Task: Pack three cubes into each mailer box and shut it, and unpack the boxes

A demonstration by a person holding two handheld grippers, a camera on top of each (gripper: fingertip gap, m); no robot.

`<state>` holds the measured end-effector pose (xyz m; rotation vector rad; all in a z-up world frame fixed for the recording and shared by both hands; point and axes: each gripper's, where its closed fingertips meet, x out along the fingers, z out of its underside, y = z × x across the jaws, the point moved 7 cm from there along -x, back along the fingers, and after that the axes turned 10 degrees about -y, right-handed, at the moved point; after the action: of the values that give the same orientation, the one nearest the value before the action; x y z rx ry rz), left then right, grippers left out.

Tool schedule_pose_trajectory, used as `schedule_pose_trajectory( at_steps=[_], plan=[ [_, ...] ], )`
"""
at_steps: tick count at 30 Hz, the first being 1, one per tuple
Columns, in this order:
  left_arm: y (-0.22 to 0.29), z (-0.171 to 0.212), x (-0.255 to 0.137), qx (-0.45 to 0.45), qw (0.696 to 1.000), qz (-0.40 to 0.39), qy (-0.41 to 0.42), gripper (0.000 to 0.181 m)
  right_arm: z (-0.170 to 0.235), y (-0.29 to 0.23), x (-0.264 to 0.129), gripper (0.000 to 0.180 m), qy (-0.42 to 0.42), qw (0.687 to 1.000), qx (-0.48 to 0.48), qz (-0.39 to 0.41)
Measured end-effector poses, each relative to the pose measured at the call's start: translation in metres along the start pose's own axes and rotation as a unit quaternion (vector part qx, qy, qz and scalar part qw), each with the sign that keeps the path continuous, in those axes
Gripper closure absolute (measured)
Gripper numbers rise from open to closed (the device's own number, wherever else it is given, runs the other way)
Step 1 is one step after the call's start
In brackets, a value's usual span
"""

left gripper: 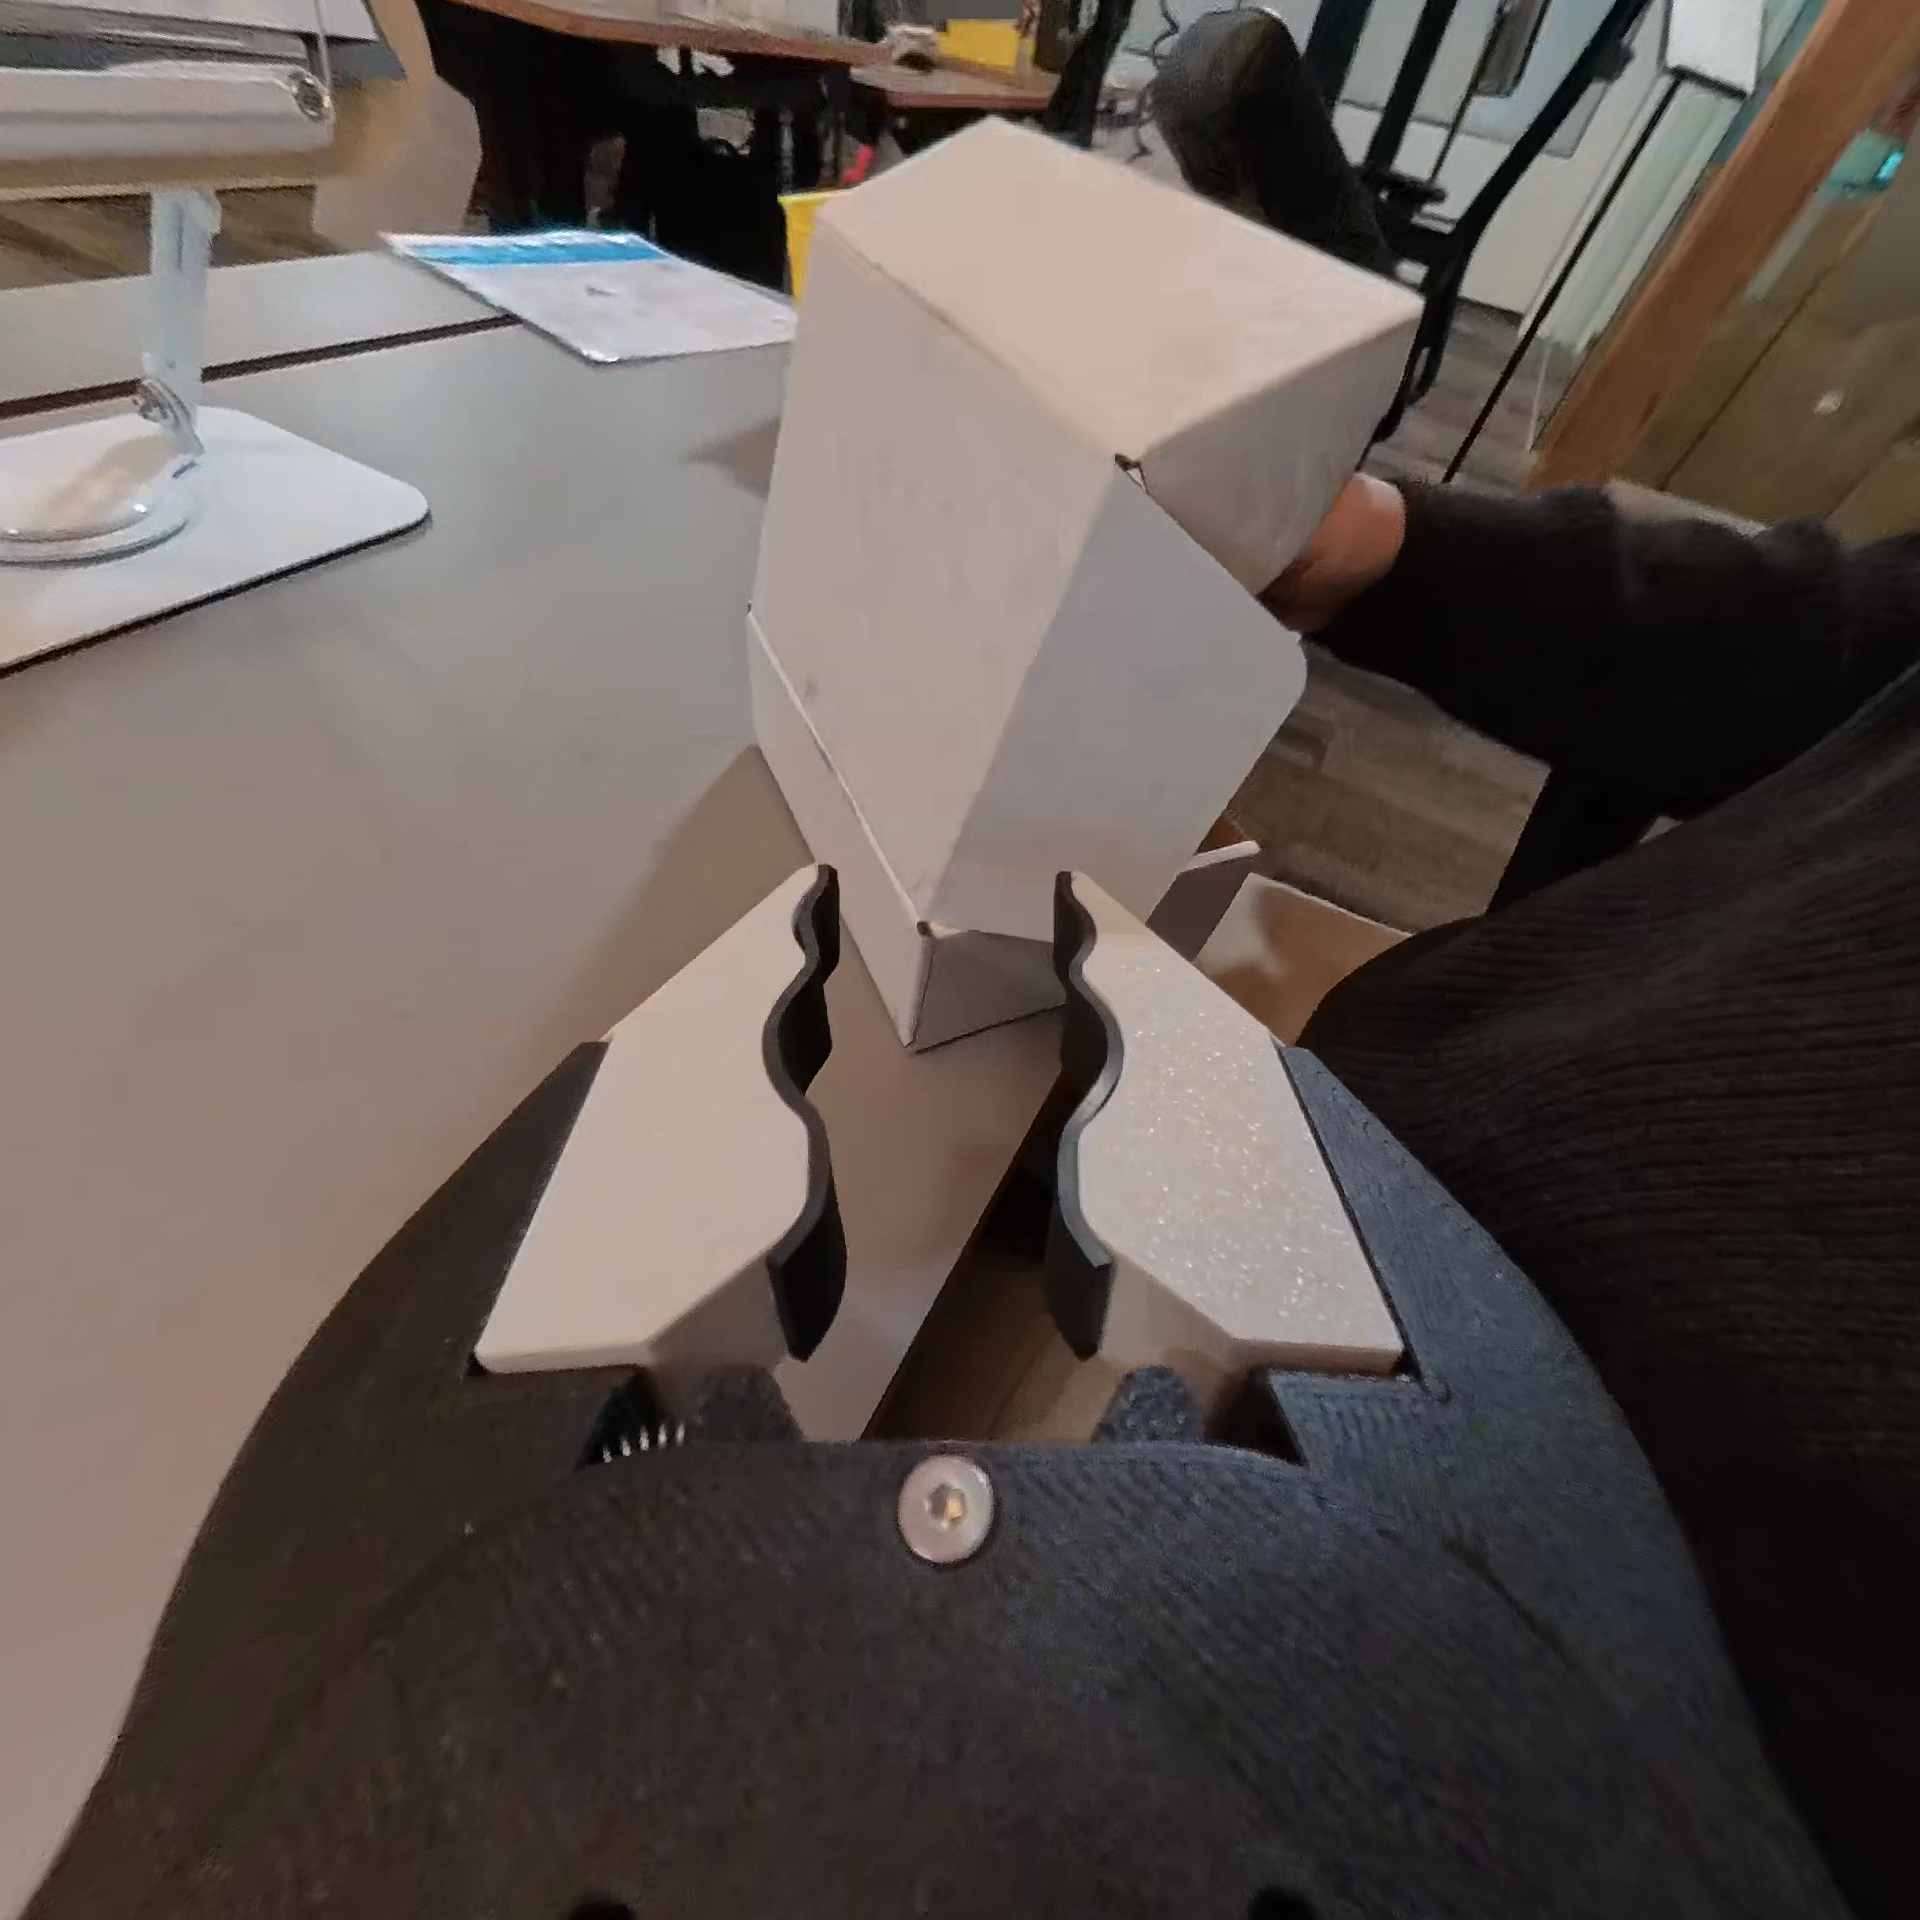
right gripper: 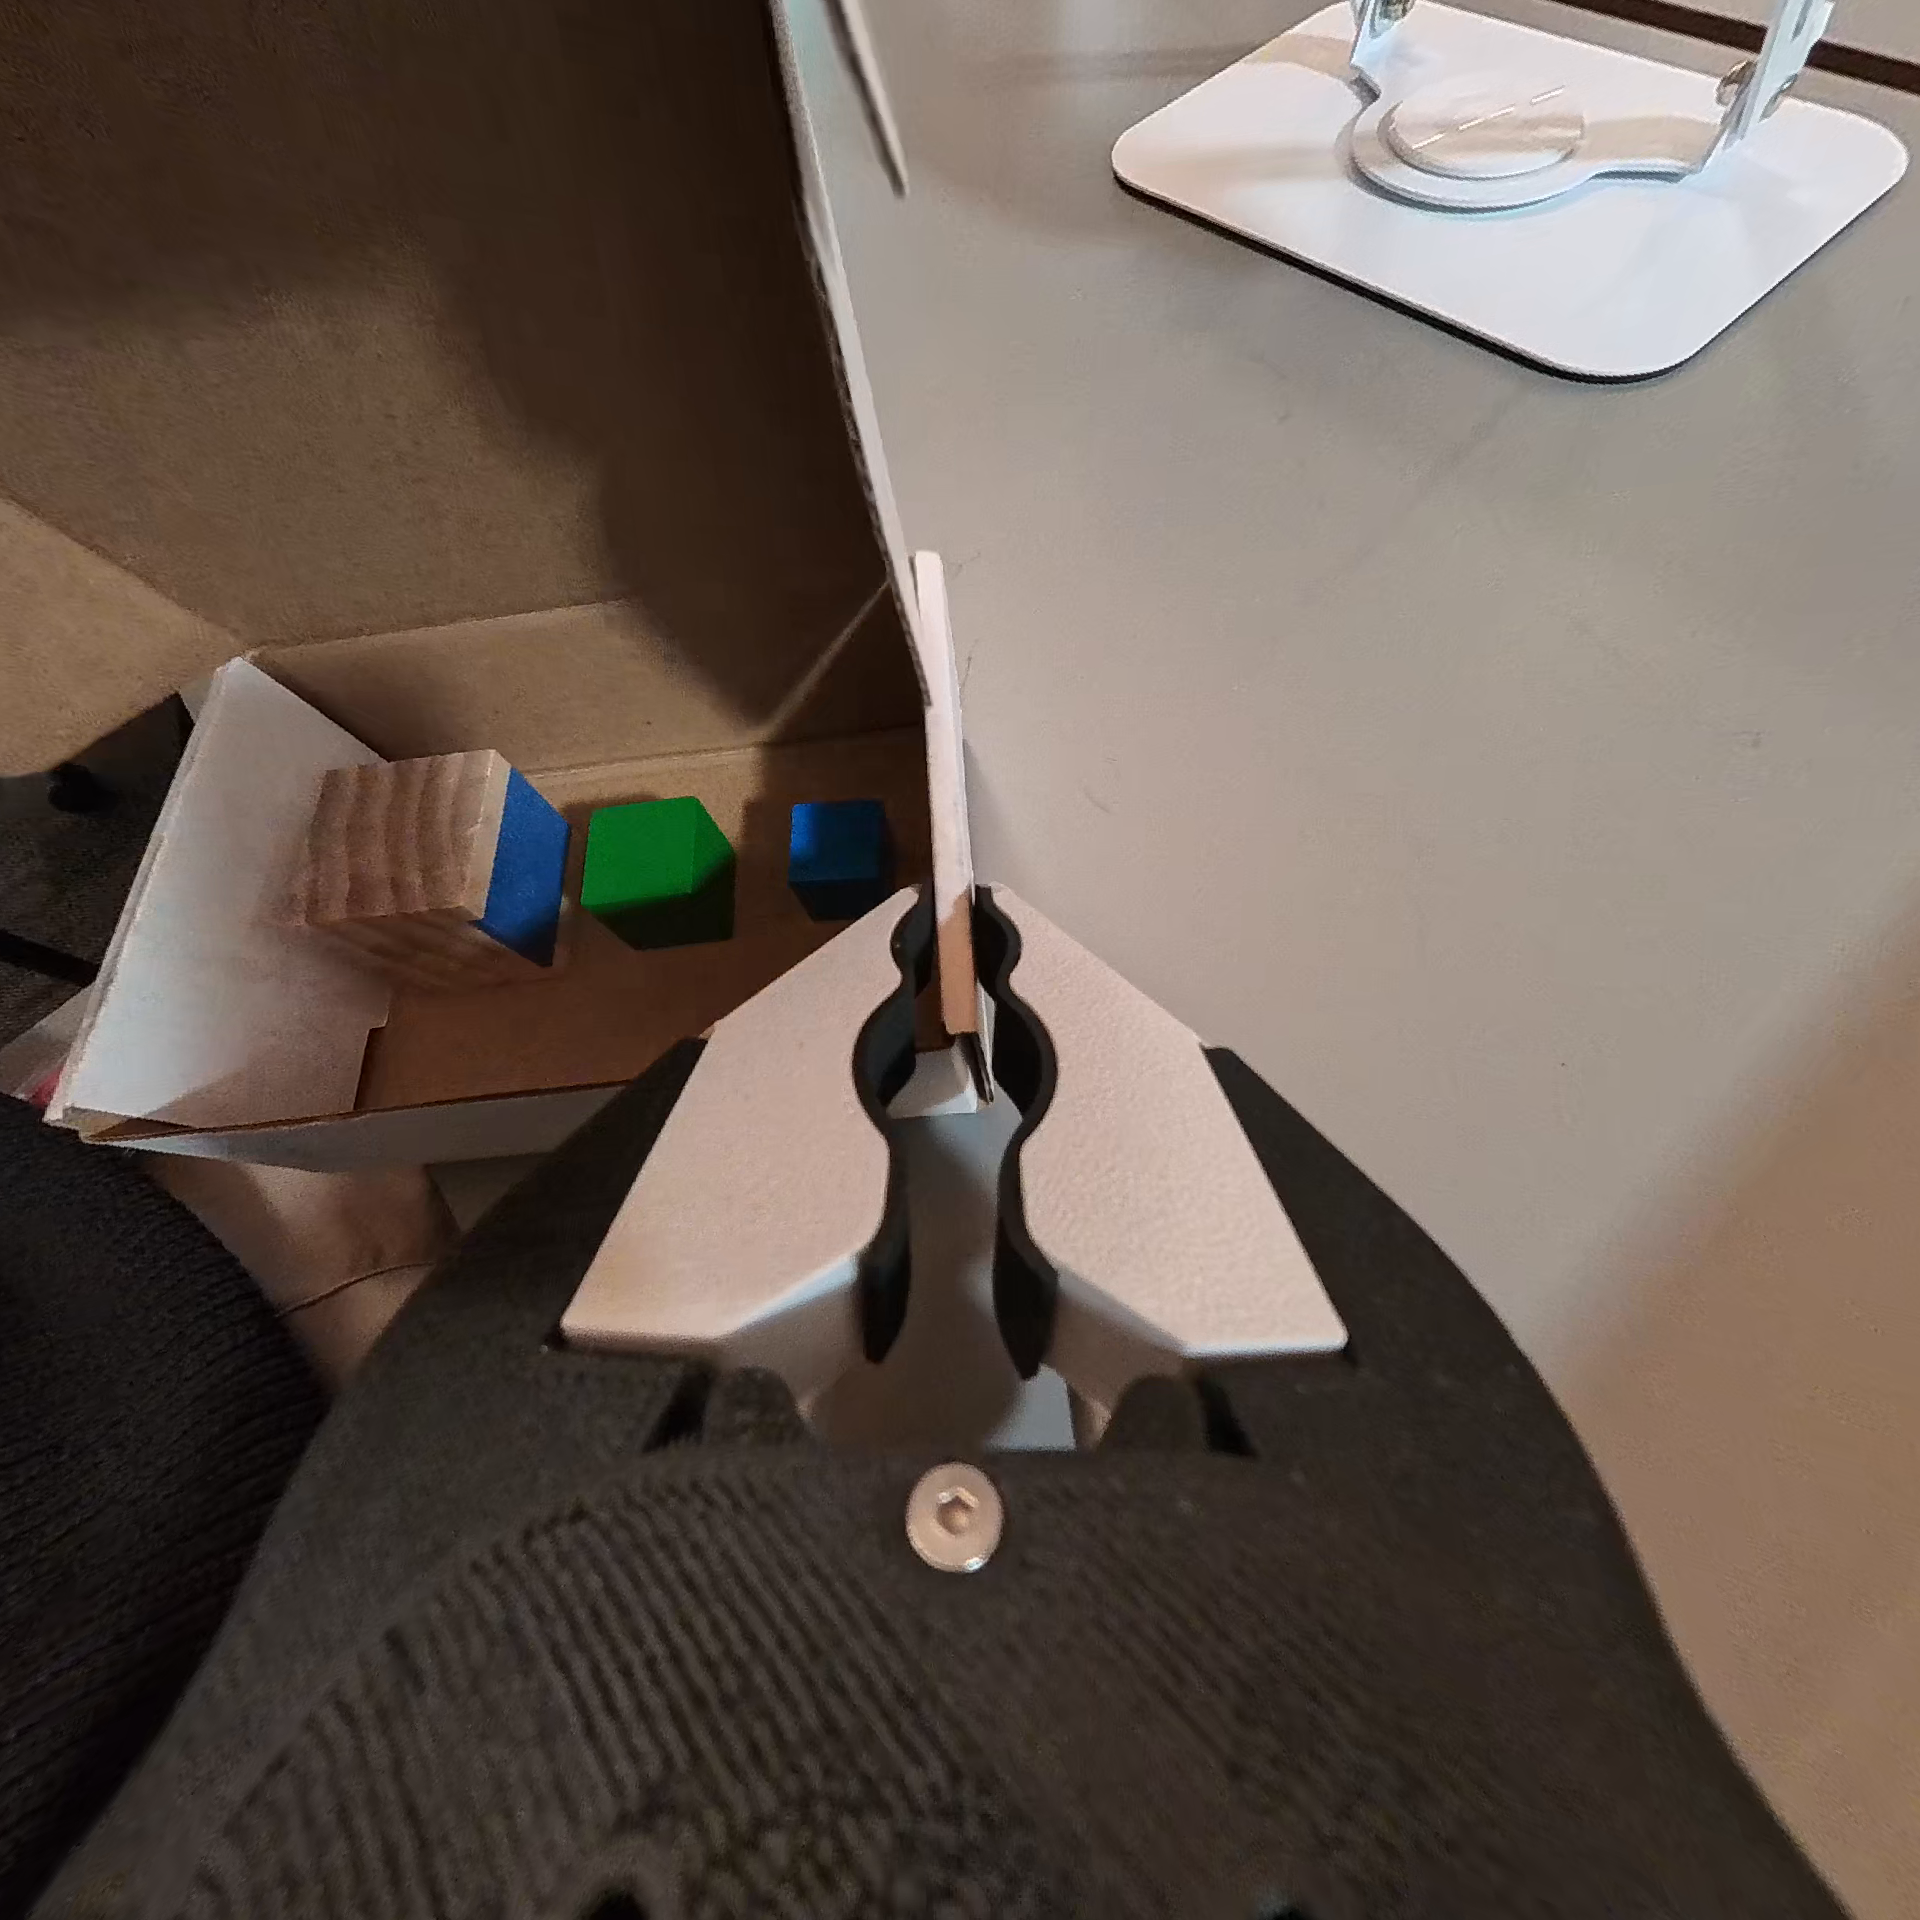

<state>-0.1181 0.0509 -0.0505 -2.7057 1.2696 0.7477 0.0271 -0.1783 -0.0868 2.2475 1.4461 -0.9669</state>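
Note:
A white mailer box (left gripper: 935, 520) stands on the grey table (left gripper: 364, 831) with its lid raised. My left gripper (left gripper: 945, 894) is open, and the box's near bottom corner sits just at its fingertips. A hand in a black sleeve (left gripper: 1340, 551) rests behind the lid. In the right wrist view the box (right gripper: 623, 675) is open and holds a wooden cube with a blue face (right gripper: 436, 873), a green cube (right gripper: 655, 868) and a blue cube (right gripper: 836, 852). My right gripper (right gripper: 951, 914) is shut on the lid's white side flap (right gripper: 940, 727).
A white monitor stand base (left gripper: 156, 520) sits at the far left of the table; it also shows in the right wrist view (right gripper: 1507, 208). A blue and white booklet (left gripper: 592, 291) lies at the back. A brown carton (left gripper: 1299, 956) sits beyond the table's right edge.

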Motion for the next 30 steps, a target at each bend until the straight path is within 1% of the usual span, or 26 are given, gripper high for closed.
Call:
schedule_pose_trajectory(
  at_steps=[3,5,15,17,20,23,25,27,30],
  plan=[
    [0.005,0.0,0.008,0.006,1.0,0.004,-0.01,0.133,0.0,0.0,0.0,0.173,0.0,1.0,0.0,0.001],
    [0.006,0.0,0.015,0.013,1.0,-0.007,-0.019,0.128,0.0,0.0,0.0,0.173,0.0,1.0,0.0,0.0],
    [0.007,-0.009,0.035,-0.007,0.999,-0.03,-0.012,0.125,0.0,-0.001,0.0,0.174,-0.003,1.0,-0.017,0.014],
    [0.008,-0.009,0.038,-0.011,1.0,-0.026,-0.013,0.128,0.0,-0.001,0.0,0.174,-0.004,1.0,-0.022,0.017],
    [0.009,-0.011,0.039,-0.026,1.0,-0.015,-0.005,0.137,0.0,-0.001,-0.001,0.174,-0.005,0.999,-0.025,0.02],
    [0.006,-0.01,0.04,-0.037,0.999,-0.015,-0.009,0.137,0.0,-0.001,-0.001,0.174,-0.005,0.999,-0.028,0.023],
    [0.006,-0.008,0.04,-0.03,0.999,-0.023,-0.017,0.139,0.0,-0.001,-0.001,0.174,-0.006,0.999,-0.034,0.03],
    [0.009,-0.007,0.042,-0.013,0.999,-0.029,-0.021,0.144,-0.001,-0.001,-0.001,0.175,-0.007,0.999,-0.037,0.035],
    [0.012,-0.006,0.044,0.018,0.998,-0.045,-0.031,0.145,0.0,-0.001,-0.001,0.174,-0.005,0.999,-0.033,0.033]
  ],
)
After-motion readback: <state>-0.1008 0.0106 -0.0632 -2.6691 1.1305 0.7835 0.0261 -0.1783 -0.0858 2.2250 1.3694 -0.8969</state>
